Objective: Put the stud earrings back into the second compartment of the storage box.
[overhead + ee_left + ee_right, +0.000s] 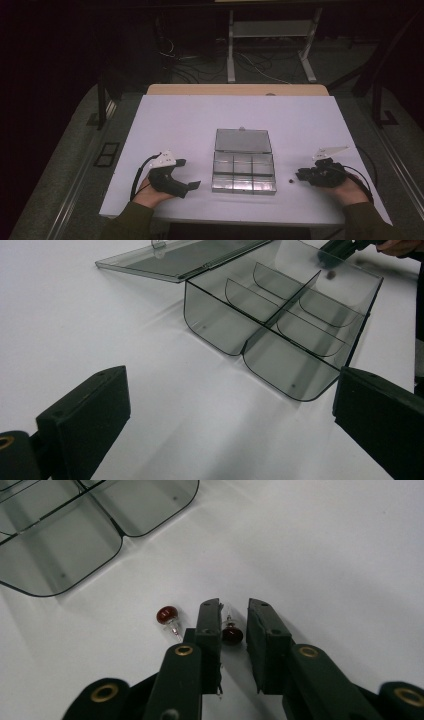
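Black jaws of the right gripper (234, 611) stand narrowly apart around a dark red earring (232, 633) on the white table (175, 120); whether the pads press it cannot be told. A second red earring (167, 615) lies just beside them. The left gripper (230, 425) rests wide open near the clear compartment box (280, 315), whose lid (175, 257) lies flat.

Organizer box (280, 315): clear smoky-grey plastic, glossy, smooth; thin dividers of the same stuff. Hinged lid (175, 257) same tinted plastic, light glare on it.

Table top (175, 125): white, matt, smooth; a pale wood-look edge (235, 89) at the far side.

2 earrings (167, 615) (232, 634): glossy dark-red beads, thin shiny metal posts.

Right gripper (234, 622): matt black plastic, brass-coloured metal eyelets. Left gripper (225, 435): matt black pads, faintly grainy.
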The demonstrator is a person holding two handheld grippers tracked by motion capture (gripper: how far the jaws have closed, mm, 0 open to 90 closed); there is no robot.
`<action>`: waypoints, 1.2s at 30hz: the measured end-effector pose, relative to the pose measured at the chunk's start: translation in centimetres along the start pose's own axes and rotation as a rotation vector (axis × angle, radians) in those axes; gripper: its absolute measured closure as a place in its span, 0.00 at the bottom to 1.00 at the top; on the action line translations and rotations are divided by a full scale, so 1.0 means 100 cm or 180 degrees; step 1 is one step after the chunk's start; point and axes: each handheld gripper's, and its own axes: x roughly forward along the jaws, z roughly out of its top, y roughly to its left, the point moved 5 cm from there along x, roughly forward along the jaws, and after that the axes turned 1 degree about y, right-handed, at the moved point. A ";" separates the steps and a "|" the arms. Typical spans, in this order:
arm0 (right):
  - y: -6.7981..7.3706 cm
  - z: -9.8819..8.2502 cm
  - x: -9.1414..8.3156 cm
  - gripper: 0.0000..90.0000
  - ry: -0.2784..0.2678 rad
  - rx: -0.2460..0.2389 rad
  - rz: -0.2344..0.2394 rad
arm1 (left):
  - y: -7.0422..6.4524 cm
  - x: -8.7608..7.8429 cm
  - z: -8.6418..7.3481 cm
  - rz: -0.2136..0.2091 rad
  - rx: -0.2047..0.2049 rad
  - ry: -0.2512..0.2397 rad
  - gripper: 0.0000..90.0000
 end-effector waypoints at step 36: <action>0.006 0.018 -0.011 0.87 -0.0281 -0.0079 0.0127 | -0.002 0.003 0.000 -0.0023 0.0017 -0.0009 0.01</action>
